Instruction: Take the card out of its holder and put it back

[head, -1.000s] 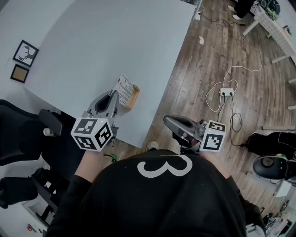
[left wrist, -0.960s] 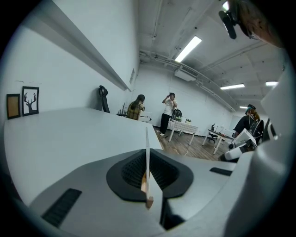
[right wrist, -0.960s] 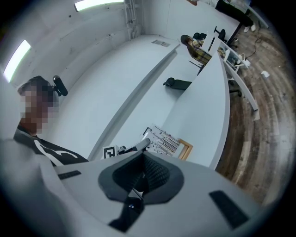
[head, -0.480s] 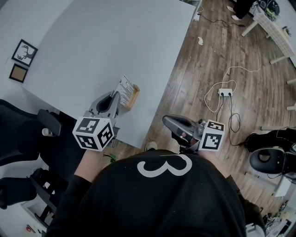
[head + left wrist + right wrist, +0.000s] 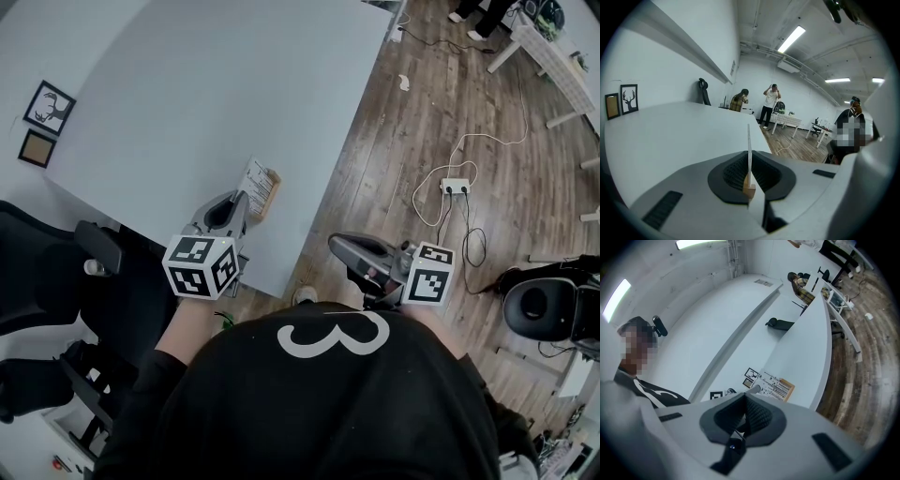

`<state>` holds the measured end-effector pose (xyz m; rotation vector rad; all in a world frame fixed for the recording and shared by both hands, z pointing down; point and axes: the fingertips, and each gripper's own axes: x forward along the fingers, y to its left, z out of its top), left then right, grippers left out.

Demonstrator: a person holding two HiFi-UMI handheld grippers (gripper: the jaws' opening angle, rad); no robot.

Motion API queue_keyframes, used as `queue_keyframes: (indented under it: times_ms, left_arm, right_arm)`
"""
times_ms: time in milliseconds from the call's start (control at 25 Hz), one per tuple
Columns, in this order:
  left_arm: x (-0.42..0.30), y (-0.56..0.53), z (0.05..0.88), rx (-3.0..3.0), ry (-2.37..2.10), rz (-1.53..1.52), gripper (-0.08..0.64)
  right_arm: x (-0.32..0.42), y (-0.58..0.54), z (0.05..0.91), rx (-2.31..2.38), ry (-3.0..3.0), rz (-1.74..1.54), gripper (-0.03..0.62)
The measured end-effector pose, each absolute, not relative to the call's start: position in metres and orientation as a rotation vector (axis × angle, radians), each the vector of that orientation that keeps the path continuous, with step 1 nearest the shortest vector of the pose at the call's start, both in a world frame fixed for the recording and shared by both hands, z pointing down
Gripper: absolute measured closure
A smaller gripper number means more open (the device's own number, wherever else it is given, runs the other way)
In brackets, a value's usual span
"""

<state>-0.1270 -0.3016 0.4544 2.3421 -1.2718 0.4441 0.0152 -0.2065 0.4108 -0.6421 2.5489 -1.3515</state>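
Card point(image 5: 255, 180), upright, lower edge at the wooden holder point(image 5: 270, 194) on the white table point(image 5: 206, 84), clamped between the left gripper's point(image 5: 240, 200) closed jaws; right gripper point(image 5: 337, 246), jaws together and empty, well right of the holder.

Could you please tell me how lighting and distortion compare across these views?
Head view: even light, sharp, table edge bowed. Left gripper view: strong fisheye, black corners, glaring ceiling strips. Right gripper view: same fisheye, same dark corners.
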Motion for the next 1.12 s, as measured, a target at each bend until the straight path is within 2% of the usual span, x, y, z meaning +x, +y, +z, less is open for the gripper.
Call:
queue_keyframes:
  times_ms: [320,400,520,760,960,1120]
  left_arm:
    - [-0.122,-0.296,0.461,2.304,-1.261,0.459,0.522]
    - [-0.127,-0.295,0.464,2.271,-1.290,0.436,0.422]
    - [-0.132,-0.276,0.462,2.220,-1.336,0.390,0.379]
    - [-0.140,-0.214,0.445,2.146,-1.244,0.270,0.377]
    - [-0.097,-0.153,0.399,2.213,-1.136,0.115,0.384]
    - [-0.058,-0.096,0.367,2.294,-1.022,0.001,0.449]
  right_arm:
    - [0.027,-0.195,0.408,-0.628,2.553,-1.342,0.581]
    - [0.026,-0.193,0.408,-0.615,2.563,-1.339,0.581]
    - [0.031,-0.181,0.402,-0.593,2.575,-1.328,0.581]
    - [0.023,-0.162,0.381,-0.537,2.684,-1.251,0.581]
    - [0.033,-0.128,0.358,-0.436,2.753,-1.178,0.581]
    - [0.044,-0.090,0.350,-0.366,2.769,-1.159,0.581]
